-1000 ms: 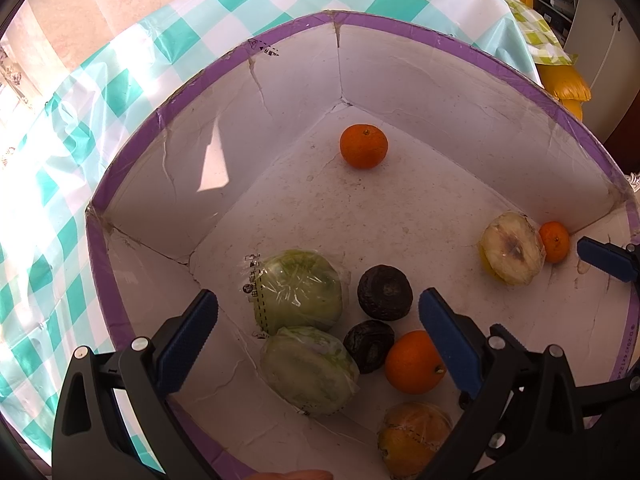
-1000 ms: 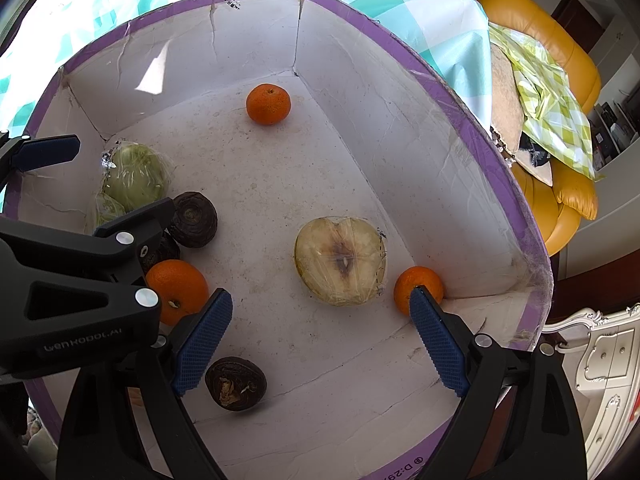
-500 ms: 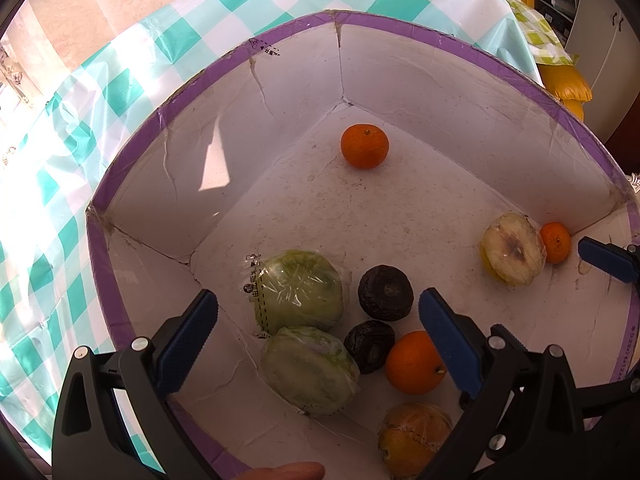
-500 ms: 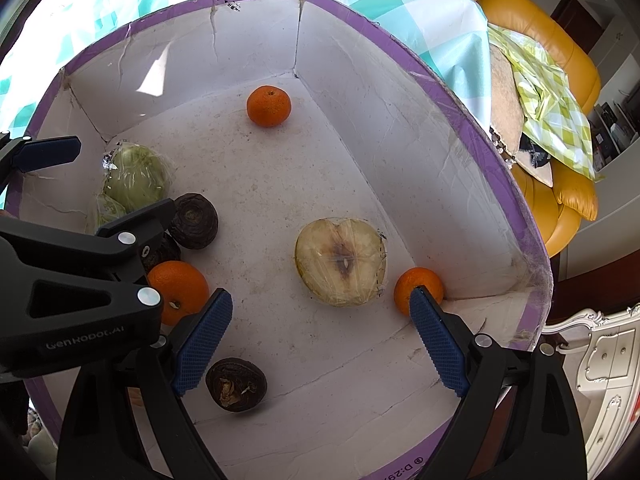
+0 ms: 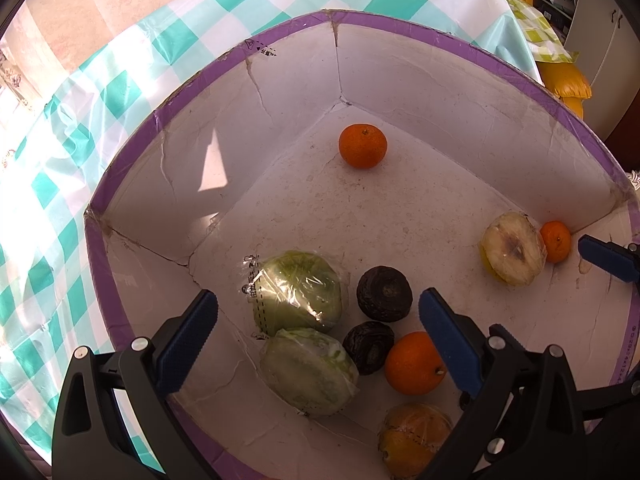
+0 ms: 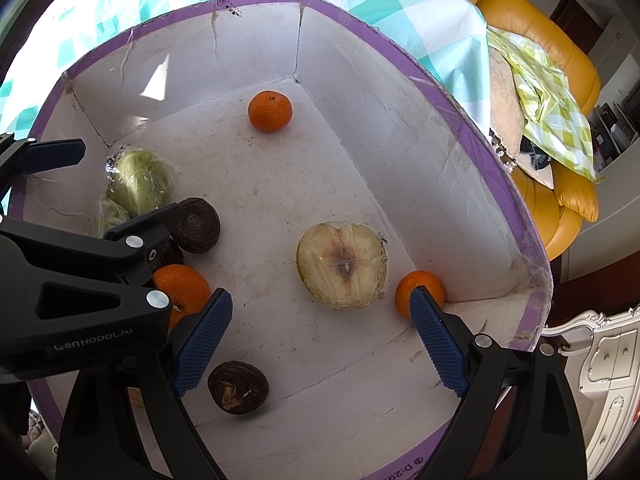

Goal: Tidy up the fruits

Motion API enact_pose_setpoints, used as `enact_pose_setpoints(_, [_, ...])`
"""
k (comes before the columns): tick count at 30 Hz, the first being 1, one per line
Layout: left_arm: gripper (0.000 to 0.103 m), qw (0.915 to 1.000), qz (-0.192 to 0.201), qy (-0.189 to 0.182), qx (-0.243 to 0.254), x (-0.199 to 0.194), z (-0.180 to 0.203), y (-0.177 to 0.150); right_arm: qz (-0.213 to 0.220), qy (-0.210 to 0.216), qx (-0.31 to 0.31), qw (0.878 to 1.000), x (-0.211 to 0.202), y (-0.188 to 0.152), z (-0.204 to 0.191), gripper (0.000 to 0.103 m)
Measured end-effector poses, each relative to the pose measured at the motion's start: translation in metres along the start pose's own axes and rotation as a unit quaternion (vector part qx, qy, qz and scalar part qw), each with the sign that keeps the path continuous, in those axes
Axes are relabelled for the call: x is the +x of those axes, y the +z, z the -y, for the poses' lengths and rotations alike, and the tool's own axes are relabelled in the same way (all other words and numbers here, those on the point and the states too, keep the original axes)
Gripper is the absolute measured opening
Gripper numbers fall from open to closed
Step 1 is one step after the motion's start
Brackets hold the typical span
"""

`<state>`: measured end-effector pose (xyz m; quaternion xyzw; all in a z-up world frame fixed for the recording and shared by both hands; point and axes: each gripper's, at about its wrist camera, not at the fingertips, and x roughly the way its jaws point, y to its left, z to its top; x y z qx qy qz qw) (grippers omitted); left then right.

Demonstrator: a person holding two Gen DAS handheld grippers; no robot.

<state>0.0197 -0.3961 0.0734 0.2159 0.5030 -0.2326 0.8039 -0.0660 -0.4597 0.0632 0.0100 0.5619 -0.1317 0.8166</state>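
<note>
Because wrapped in clingfilm and cut flat on one face, likely slippery and soft to the squeeze: the halved apple (image 6: 342, 266), best taken across its rounded sides, not by the browned cut face, and gently, since bruised flesh would give. Pale yellow-green, brown about the core, lying cut face up near the middle of the white cardboard box (image 6: 420, 128), just beside a small mandarin (image 6: 416, 290) toward the box's near right corner. Farther off, by the far corner of the box, a second mandarin (image 6: 270, 111); along the box's left wall, two film-wrapped green cabbages (image 5: 298, 290), two dark wrinkled fruits (image 5: 384, 294), possibly passion fruit though hard to tell, and an orange (image 5: 414, 362). Right gripper (image 6: 320, 342) spread wide above the box floor, nothing between the pads. Left gripper (image 5: 318, 328) likewise wide apart and empty over the cabbages.
</note>
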Motion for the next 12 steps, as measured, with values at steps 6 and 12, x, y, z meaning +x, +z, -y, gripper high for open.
enact_pose_setpoints(6, [0.098, 0.9993, 0.032, 0.014, -0.011, -0.009, -0.005, -0.006, 0.015, 0.006, 0.006, 1.000, -0.002, -0.002, 0.001, 0.087])
enact_pose_setpoints(12, [0.100, 0.9895, 0.135, 0.023, -0.045, -0.070, -0.036, -0.046, 0.021, -0.009, 0.036, 0.999, -0.017, -0.007, 0.001, 0.087])
